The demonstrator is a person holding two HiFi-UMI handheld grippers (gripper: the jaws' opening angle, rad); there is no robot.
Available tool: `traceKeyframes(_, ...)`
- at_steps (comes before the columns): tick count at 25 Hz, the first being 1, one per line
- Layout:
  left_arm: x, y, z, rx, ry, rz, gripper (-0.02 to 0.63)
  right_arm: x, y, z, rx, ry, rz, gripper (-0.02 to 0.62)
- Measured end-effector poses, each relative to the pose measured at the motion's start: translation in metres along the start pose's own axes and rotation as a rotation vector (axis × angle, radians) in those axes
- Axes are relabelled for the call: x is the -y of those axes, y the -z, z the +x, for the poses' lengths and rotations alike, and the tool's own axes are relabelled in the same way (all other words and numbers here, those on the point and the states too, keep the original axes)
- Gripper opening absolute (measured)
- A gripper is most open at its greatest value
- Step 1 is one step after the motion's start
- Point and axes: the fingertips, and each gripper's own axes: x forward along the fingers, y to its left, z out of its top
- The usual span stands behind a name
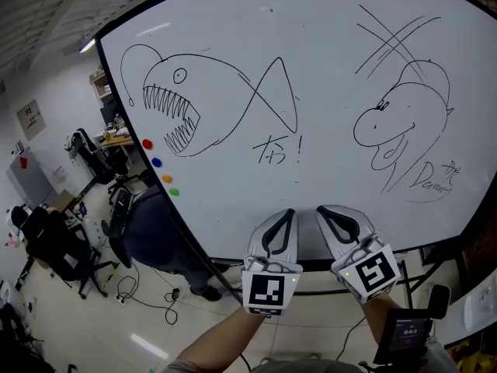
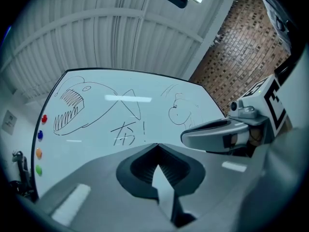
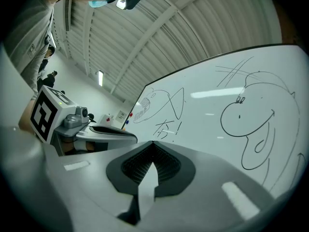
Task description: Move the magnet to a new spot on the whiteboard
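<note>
Closest are two grippers, each held by an arm and each with a black-and-white cube on its back. The left gripper (image 1: pixel 289 214) is squeezed tight with nothing between its jaws. The right gripper (image 1: pixel 323 211) is squeezed tight too, and it is empty as well. They sit side by side, pointing up at the bottom part of one big whiteboard (image 1: pixel 225 181). There are four magnets in a row down the board's left edge: a red magnet (image 1: pixel 147 144), a blue magnet (image 1: pixel 156 162), an orange magnet (image 1: pixel 166 179) and a green magnet (image 1: pixel 174 191). All four are well apart from both grippers. The board has two big drawings, a fish (image 1: pixel 182 99) with sharp teeth and a smiling animal head (image 1: pixel 400 123). A person (image 1: pixel 155 235) in dark clothes stands just past the board's lower left corner.
</note>
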Motion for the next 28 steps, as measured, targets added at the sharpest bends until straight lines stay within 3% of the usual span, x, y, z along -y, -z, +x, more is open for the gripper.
traceKeyframes(8, 0.036, 0.012, -0.031, -0.036, 0.094, -0.051, 0.000, -0.021, 0.008, -0.039, -0.076, 0.070, -0.001, 0.000)
traceKeyframes(19, 0.073, 0.026, -0.110, -0.111, 0.230, -0.150, 0.000, -0.097, 0.019, -0.092, -0.215, 0.172, 0.109, 0.000)
traceKeyframes(23, 0.087, 0.034, -0.132, -0.141, 0.239, -0.176, 0.000, -0.111, 0.030, -0.113, -0.264, 0.173, 0.106, 0.000)
traceKeyframes(28, 0.107, 0.031, -0.145, -0.148, 0.230, -0.184, 0.000, -0.115, 0.028, -0.134, -0.251, 0.165, 0.124, 0.002)
